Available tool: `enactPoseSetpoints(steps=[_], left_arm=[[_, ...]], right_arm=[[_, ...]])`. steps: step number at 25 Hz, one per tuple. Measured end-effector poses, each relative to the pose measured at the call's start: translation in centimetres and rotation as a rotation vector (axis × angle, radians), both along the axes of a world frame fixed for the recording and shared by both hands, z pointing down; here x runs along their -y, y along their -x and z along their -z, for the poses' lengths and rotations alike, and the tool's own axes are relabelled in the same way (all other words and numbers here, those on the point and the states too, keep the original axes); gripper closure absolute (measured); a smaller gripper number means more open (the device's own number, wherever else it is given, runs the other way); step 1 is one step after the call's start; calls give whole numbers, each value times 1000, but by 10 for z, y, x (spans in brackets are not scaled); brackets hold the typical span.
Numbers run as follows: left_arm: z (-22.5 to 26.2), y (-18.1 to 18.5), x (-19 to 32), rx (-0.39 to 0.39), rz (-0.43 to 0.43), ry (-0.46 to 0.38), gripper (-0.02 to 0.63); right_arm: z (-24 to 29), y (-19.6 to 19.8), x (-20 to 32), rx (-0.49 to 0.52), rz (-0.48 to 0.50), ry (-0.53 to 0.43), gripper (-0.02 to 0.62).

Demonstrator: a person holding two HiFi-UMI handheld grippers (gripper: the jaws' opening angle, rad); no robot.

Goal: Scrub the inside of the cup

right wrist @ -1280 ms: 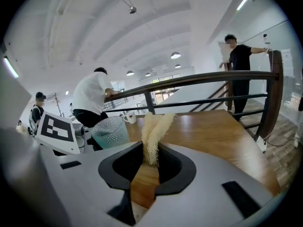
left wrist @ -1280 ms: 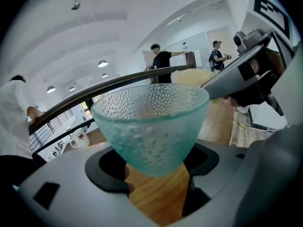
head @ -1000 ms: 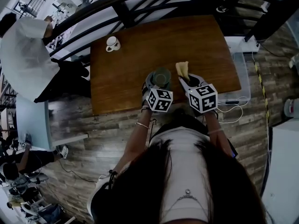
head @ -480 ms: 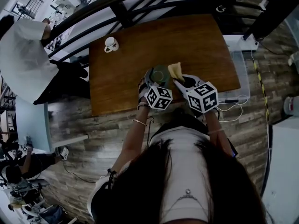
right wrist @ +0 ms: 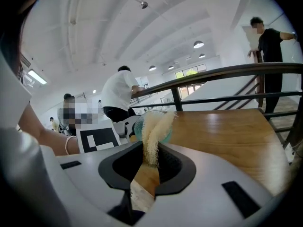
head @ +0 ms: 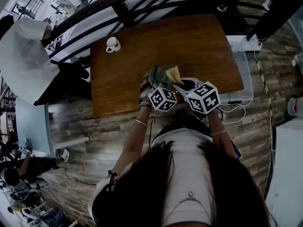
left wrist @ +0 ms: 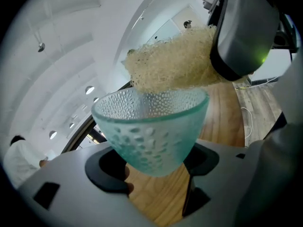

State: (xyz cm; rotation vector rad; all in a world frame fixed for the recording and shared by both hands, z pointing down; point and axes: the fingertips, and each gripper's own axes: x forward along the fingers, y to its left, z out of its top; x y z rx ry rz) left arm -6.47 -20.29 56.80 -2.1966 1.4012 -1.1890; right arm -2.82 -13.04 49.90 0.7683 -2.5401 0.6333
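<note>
A pale green dimpled glass cup (left wrist: 151, 126) sits between the jaws of my left gripper (left wrist: 156, 164), which is shut on its lower body and tips it toward the right. A yellowish fibrous scrub pad (left wrist: 170, 63) rests at the cup's rim, its lower edge just inside the mouth. My right gripper (right wrist: 151, 162) is shut on that pad (right wrist: 152, 131), and the cup (right wrist: 138, 126) shows just behind it. In the head view the cup (head: 161, 74) and the pad (head: 173, 73) meet above the near edge of the wooden table (head: 199, 41), with both grippers close together.
A white mug (head: 113, 44) stands at the table's far left corner. A dark railing (head: 128, 8) runs behind the table. A person in white (head: 23, 56) stands at the left. A clear plastic bin (head: 246, 74) and cables lie on the floor at the right.
The right gripper has carried the pad leftward, from beside the cup to its rim. The left gripper has rolled, tipping the cup toward the pad.
</note>
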Motion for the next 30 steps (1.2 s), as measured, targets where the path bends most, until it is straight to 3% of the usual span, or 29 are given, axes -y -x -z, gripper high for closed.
enactPoseSetpoints(steps=[15,23,30], left_arm=[[20,-12,1,180,-91,-146,253],[33,-22,-2,276,-157,-265,253],[37,-27,-5,323,-185,-289,253]], right_arm=[[-2,3,-9,-19,68,54,501],[-4,4,-17,-44,109,94,501],[-7,0,-17,-42,113,158,500]])
